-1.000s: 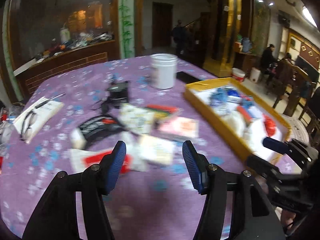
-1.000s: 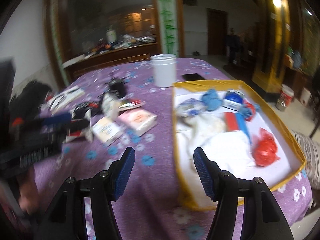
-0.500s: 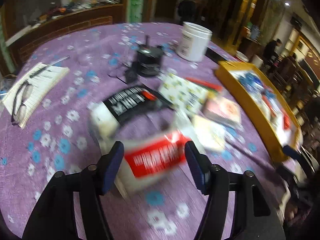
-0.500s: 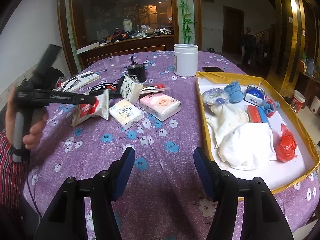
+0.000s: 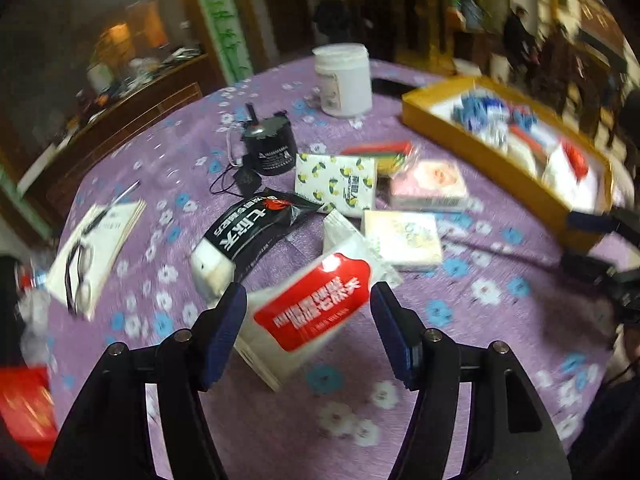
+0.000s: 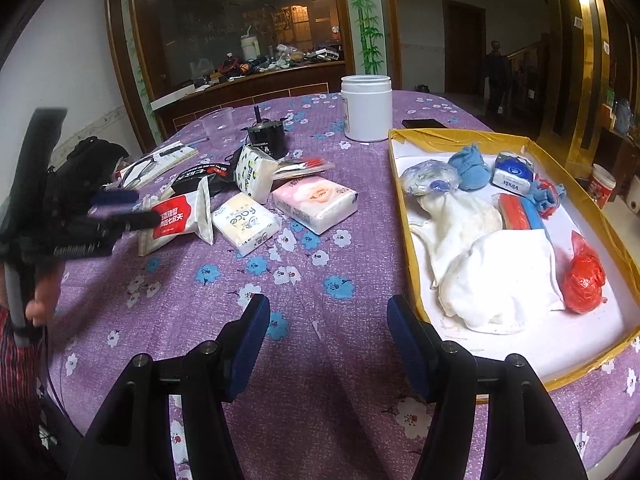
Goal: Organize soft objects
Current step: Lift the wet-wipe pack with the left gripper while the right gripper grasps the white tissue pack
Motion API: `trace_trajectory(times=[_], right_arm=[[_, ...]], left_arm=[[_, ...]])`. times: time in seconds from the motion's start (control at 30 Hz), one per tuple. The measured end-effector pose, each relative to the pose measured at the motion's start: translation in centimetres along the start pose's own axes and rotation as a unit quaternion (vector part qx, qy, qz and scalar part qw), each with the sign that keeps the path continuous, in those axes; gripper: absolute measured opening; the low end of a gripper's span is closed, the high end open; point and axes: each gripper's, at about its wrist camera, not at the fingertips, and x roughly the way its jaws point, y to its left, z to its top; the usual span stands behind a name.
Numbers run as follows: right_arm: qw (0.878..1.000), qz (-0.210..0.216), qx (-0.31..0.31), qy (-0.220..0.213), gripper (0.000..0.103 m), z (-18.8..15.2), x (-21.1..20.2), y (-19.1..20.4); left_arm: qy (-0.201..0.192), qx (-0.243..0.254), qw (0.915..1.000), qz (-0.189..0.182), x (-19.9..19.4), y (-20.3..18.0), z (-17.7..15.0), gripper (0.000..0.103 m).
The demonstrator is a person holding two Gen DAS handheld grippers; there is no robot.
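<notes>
A red-and-white tissue pack (image 5: 316, 304) lies on the purple flowered tablecloth between the fingers of my left gripper (image 5: 308, 292). The blue pads stand on either side of it without pressing, so the gripper is open. In the right wrist view the same pack (image 6: 176, 220) sits at the left gripper (image 6: 140, 208), which a hand holds. Beside it lie a cream pack (image 6: 246, 224), a pink pack (image 6: 316, 202), a lemon-print pack (image 6: 254, 174) and a black pack (image 6: 196, 176). My right gripper (image 6: 328, 308) hangs open over bare cloth, left of the yellow tray (image 6: 400, 200).
The tray holds white cloths (image 6: 500, 284), blue socks, a red bag (image 6: 584, 280) and small packs. A white jar (image 6: 368, 108), a black round device (image 6: 266, 140) and a phone (image 6: 424, 123) stand farther back. A notebook with glasses (image 5: 92, 252) lies at the left.
My left gripper has come down and forward over the red-and-white pack and rolled, so the pack now sits between its fingers. The right gripper has hardly moved.
</notes>
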Motion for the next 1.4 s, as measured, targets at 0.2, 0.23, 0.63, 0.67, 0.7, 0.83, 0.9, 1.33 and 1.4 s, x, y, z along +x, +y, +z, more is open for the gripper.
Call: trace_trajectory(times=[0.2,0.23,0.63,0.67,0.7,0.83,0.9,1.33,1.4], right_arm=[[1.000,-0.001,0.000,-0.002,0.063,-0.1,-0.2,0.0],[1.000,-0.001,0.001,0.000,0.063,0.0,-0.1,-0.1],[1.000,0.003,-0.011,0.008,0.063,0.0,0.3,0.9],[1.000,0.003,-0.011,0.008,0.063,-0.1,0.3,0.9],[1.000,0.003,-0.011,0.009,0.063,0.0,0.3,0.9],[1.000,0.018,-0.015,0.017,0.063,0.5,0.4,1.2],[0.999,0.034,-0.024,0.026,0.063,1.3,0.5,1.6],[0.985,0.078,-0.126,0.092,0.063,7.5,7.6,6.9],[0.983,0.071,-0.138,0.100,0.063,7.6,8.9,7.4]], left_arm=[[0.030,0.113,0.9931,0.003,1.4,-0.8,-0.1,0.063],[0.030,0.130,0.9910,0.007,1.3,-1.1,-0.1,0.063],[0.034,0.115,0.9914,0.052,5.9,-1.4,0.8,0.062],[0.035,0.093,0.9932,0.061,5.8,-1.0,1.1,0.051],[0.033,0.074,0.9944,0.068,5.7,-0.5,1.2,0.051],[0.021,0.004,0.9983,0.055,3.6,0.6,1.6,0.047],[0.006,-0.030,0.9984,0.048,1.9,1.3,2.0,0.047],[-0.050,-0.207,0.9755,-0.056,1.6,5.8,3.2,0.047],[-0.042,-0.208,0.9758,-0.053,2.0,6.0,3.1,0.047]])
